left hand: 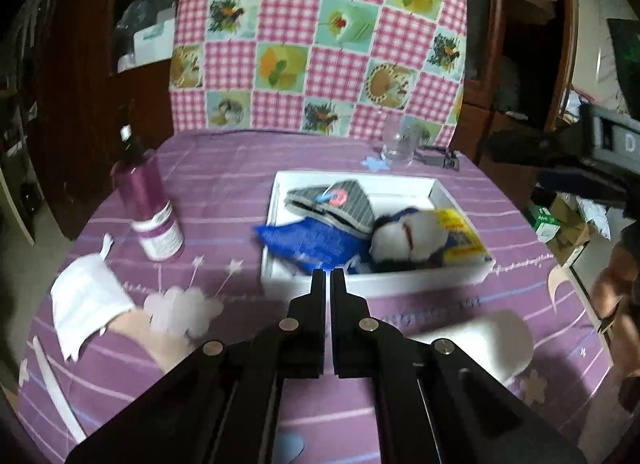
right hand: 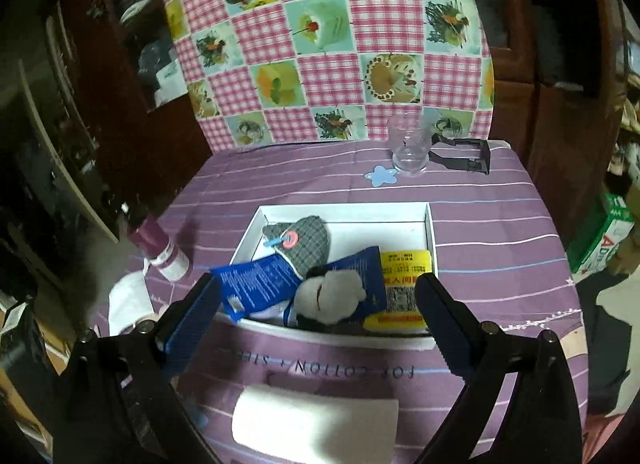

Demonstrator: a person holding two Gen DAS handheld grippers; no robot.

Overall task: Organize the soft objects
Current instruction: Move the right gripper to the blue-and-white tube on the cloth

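Note:
A white box (left hand: pixel 280 191) (right hand: pixel 430 227) on the purple tablecloth holds a grey checked pouch (left hand: pixel 340 203) (right hand: pixel 308 242), a blue packet (left hand: pixel 308 242) (right hand: pixel 256 282), a black-and-white plush toy (left hand: pixel 408 236) (right hand: pixel 332 298) and a yellow packet (left hand: pixel 460 236) (right hand: pixel 404 268). My left gripper (left hand: pixel 328 274) is shut and empty, just above the box's near wall. My right gripper (right hand: pixel 316 296) is open, its fingers either side of the box's near end. A white rolled cloth (right hand: pixel 316 420) (left hand: pixel 492 338) lies in front of the box. A white cloth (left hand: pixel 86 304) (right hand: pixel 128 304) lies at the left.
A purple bottle (left hand: pixel 150 207) (right hand: pixel 164 252) stands left of the box. A clear glass (left hand: pixel 398 145) (right hand: pixel 408 147) and a black clip (right hand: pixel 464 153) sit at the table's far edge. A checked pink cloth (left hand: pixel 320 35) hangs behind. Dark wooden cabinets flank the table.

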